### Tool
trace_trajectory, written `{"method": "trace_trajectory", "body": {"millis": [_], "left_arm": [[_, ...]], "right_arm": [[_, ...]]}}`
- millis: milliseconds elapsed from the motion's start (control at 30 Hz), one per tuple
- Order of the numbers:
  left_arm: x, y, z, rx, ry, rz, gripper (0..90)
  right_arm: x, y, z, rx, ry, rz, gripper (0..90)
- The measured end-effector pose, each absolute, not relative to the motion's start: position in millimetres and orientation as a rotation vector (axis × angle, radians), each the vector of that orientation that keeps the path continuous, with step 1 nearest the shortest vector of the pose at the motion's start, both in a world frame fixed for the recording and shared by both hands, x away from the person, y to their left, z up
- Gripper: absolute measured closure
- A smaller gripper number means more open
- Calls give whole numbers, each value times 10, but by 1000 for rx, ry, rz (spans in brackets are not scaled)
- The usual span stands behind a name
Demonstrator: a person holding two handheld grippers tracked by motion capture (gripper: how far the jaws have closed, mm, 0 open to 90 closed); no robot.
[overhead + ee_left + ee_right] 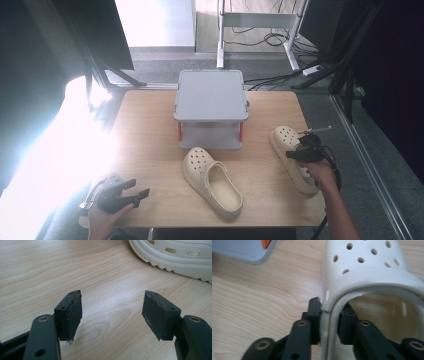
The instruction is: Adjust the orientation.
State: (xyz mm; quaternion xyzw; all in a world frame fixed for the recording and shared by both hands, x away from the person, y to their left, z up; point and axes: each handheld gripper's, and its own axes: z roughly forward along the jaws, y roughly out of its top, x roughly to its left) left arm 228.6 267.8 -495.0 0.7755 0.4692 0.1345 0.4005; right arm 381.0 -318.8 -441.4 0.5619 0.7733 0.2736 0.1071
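At the near left corner of the desk, the left claw rests in the person's hand with its jaws spread wide and nothing between them; in the left gripper view the bare wood grain shows between the two black pads.

A little farther in, near the middle of the desk, a cream clog lies sole down with its opening up, its toe pointing toward the far side (its ribbed sole edge crosses the top of the left gripper view).

At the right side of the desk lies the second cream clog, and the right claw is clamped on it: the right gripper view shows one jaw outside and one inside the wall of the shoe's opening, pressing the rim between them.

Beyond both shoes, at the far middle, stands a grey two-tier stand with orange posts.
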Motion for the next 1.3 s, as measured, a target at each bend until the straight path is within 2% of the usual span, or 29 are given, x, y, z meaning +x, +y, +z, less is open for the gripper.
{"method": "trace_trajectory", "body": {"millis": [567, 900, 1300], "left_arm": [[2290, 2677, -4955, 1964, 1187, 339, 330], [2290, 2671, -4953, 1965, 1184, 335, 330], [2288, 2657, -4952, 1967, 1182, 337, 330]], "right_arm": [[3704, -3201, -4302, 1599, 2290, 842, 783], [3394, -3001, -4087, 1452, 2352, 891, 783], [3345, -2687, -4118, 1393, 2421, 947, 783]]}}
